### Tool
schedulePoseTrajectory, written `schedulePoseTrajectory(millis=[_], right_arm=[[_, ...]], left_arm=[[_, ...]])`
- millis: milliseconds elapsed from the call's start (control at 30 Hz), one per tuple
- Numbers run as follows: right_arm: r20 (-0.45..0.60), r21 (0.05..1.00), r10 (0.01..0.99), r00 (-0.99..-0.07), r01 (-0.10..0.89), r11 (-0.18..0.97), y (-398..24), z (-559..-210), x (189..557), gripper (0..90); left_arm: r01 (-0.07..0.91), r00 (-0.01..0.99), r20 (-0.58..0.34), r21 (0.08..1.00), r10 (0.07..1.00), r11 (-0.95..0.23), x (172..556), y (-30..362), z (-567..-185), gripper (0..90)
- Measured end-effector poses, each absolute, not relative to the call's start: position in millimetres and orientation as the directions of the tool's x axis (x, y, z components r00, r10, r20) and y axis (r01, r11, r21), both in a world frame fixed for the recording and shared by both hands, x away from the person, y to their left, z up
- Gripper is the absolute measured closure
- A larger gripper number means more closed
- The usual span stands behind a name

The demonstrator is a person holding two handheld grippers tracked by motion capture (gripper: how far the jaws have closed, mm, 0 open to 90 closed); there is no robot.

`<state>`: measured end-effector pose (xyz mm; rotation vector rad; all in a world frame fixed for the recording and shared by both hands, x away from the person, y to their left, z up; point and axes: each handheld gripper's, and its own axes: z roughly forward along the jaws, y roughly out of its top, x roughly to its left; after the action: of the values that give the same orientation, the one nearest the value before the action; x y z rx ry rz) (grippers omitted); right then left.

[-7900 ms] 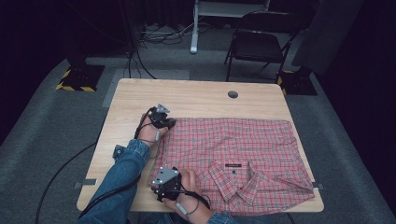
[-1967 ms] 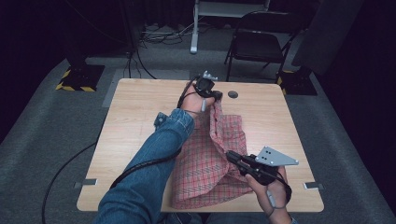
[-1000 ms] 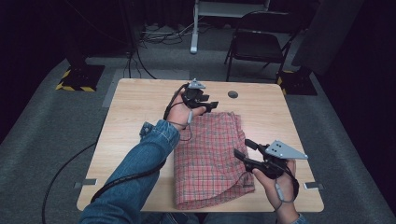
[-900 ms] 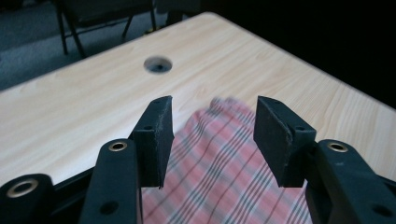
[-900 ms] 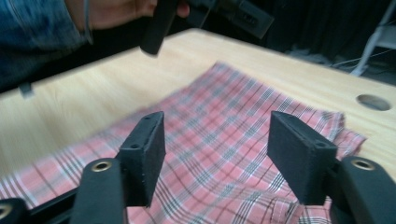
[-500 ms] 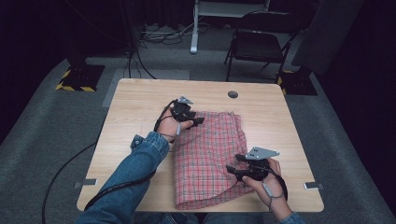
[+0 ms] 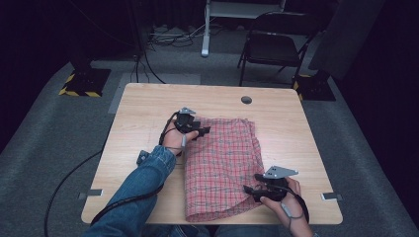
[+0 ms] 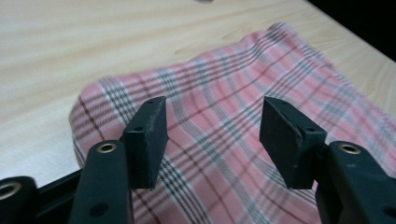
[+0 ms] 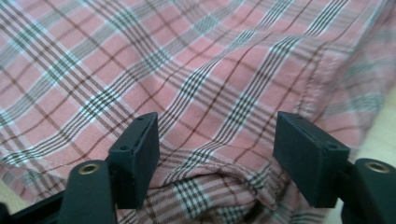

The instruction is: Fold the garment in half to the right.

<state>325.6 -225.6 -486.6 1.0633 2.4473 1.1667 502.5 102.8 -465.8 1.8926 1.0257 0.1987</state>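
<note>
Now left gripper [image 7: 193, 129] low at folded plaid shirt [image 7: 222, 158] far corner, right gripper [image 7: 262, 189] at near edge, both jaws just opened, gripping nothing.

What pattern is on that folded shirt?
The shirt is a pink-red plaid with white and dark stripes; the right gripper view shows it best.
</note>
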Motion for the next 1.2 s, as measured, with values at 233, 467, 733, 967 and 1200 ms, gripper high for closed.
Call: schedulePoseTrajectory(millis=[233, 467, 733, 967, 1200], right_arm=[[0.058, 0.798, 0.672, -0.739, 0.438, 0.413, -232.1, -470.6, 324.8, 31.4], [0.039, 0.759, 0.629, -0.776, 0.432, 0.486, -234.9, -482.2, 325.2, 31.0], [0.057, 0.712, 0.619, -0.783, 0.467, 0.525, -240.2, -480.3, 319.6, 31.1], [0.017, 0.812, 0.619, -0.785, 0.372, 0.449, -241.7, -466.1, 316.1, 31.6], [0.025, 0.729, 0.512, -0.859, 0.366, 0.579, -227.2, -491.1, 317.1, 31.8]], left_arm=[[0.493, 0.700, -0.207, 0.833, 0.684, -0.251, 457.7, 115.9, -454.2, 40.7], [0.464, 0.742, -0.192, 0.839, 0.642, -0.285, 411.7, 127.5, -459.4, 40.5], [0.401, 0.812, -0.160, 0.852, 0.562, -0.336, 354.8, 127.0, -462.4, 40.3], [0.334, 0.856, -0.067, 0.829, 0.513, -0.449, 324.5, 114.9, -476.9, 39.5], [0.318, 0.857, -0.014, 0.801, 0.514, -0.508, 319.1, 109.7, -493.5, 39.2]])
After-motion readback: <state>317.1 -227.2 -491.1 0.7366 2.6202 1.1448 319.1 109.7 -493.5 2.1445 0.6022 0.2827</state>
